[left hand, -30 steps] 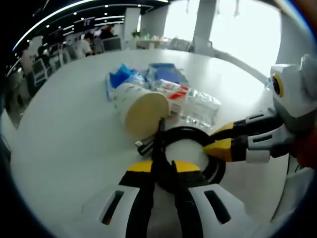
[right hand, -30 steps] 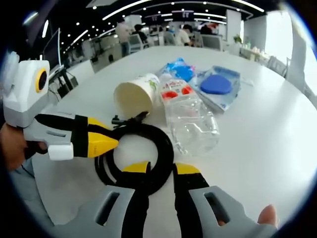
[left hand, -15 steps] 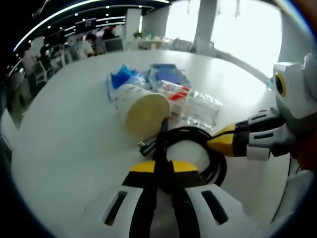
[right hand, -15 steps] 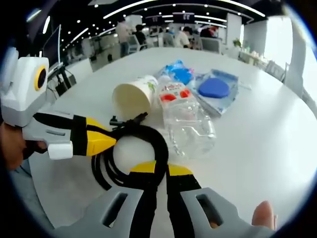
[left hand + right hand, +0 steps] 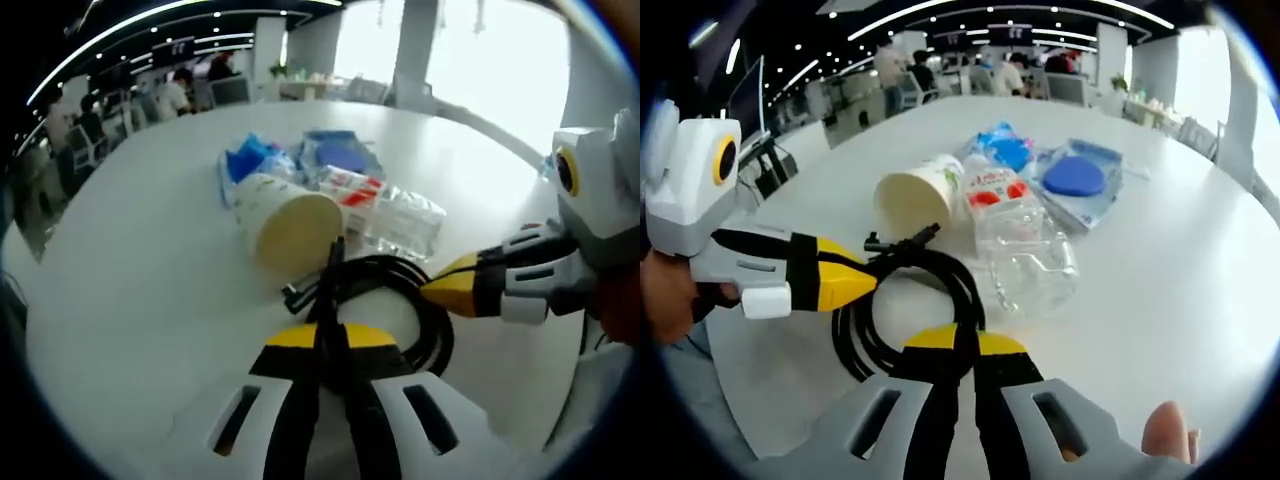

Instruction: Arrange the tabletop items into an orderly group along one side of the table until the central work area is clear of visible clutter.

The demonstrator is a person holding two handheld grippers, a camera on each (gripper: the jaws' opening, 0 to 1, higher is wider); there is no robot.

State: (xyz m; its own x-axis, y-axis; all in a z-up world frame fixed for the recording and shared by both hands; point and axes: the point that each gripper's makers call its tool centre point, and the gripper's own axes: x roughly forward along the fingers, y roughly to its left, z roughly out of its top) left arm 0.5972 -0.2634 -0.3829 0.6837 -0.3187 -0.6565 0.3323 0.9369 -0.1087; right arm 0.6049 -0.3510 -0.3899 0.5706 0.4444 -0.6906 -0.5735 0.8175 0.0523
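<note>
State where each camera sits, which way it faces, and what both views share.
Left gripper view: rides the left gripper, looking along its shut jaws at the black cable coil; the right gripper enters from the right.
Right gripper view: rides the right gripper, facing the coil; the left gripper and a hand show left.
Shared: coil, paper cup, crushed plastic bottle.

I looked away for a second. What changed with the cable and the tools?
Both tools closed: the right tool and left tool were open a second ago and now pinch the coiled cable from opposite sides. The cup, bottle and blue packets stayed put.
</note>
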